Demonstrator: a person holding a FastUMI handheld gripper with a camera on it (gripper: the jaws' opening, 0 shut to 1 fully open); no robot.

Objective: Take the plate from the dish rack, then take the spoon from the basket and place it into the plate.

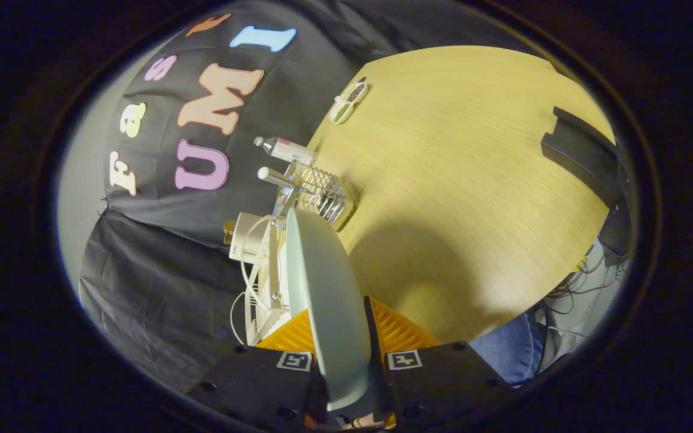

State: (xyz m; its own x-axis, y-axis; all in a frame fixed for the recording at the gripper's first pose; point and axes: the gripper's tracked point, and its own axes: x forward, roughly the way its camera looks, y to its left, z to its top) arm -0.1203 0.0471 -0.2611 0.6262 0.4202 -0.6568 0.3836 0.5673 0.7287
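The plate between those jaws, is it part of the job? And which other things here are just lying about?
Part of the job:
plate, held on edge in the gripper
dish rack
basket

Lying about:
bottle
small packet
cables

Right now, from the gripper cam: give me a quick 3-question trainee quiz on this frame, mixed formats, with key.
1. True or false: the plate stands on edge between the jaws of the gripper.
2. Multiple choice: what lies just beyond the plate, past the dish rack? A) a wire basket B) a kettle C) a cutting board
3. Fill in: the basket sits on the ____ table.

Key: 1 true; 2 A; 3 wooden
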